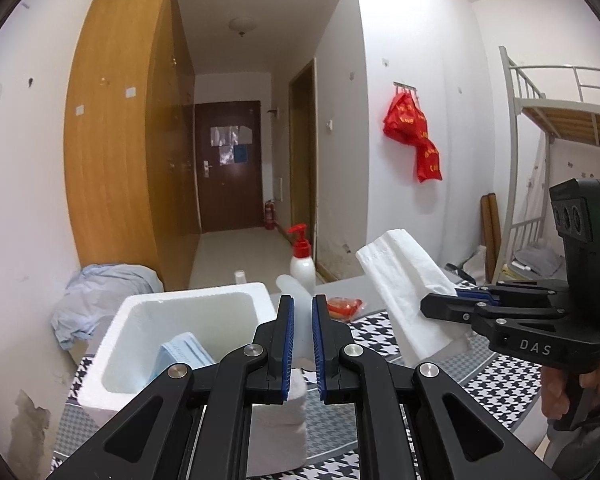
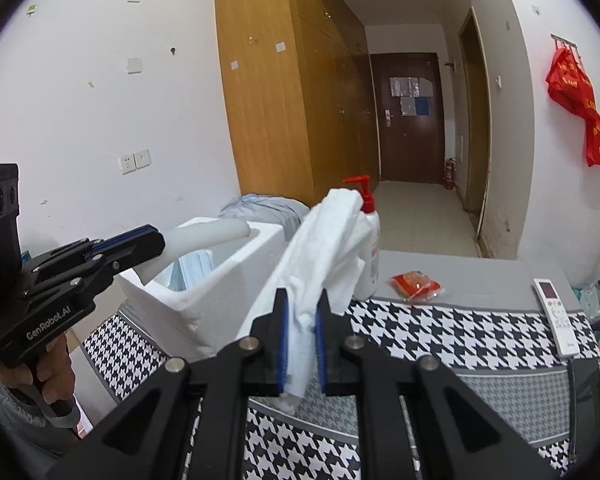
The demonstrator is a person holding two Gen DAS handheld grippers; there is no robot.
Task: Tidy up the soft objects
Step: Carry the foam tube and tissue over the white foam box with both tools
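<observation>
Right gripper [image 2: 302,350] clamps white tissue [image 2: 320,256] at frame centre; left gripper [image 1: 303,344] clamps a translucent white piece [image 2: 204,236] over the foam box [image 1: 188,308]; only the right view shows the remote [image 2: 556,316], lower right.

Your left tongs [image 1: 303,344] are nearly closed, jaws gripping a white roll, held level above the table's left side. Your right tongs [image 2: 302,344] are clamped on white tissue, raised over the table's near edge. Your right hand [image 1: 560,392] wraps the handle.
</observation>
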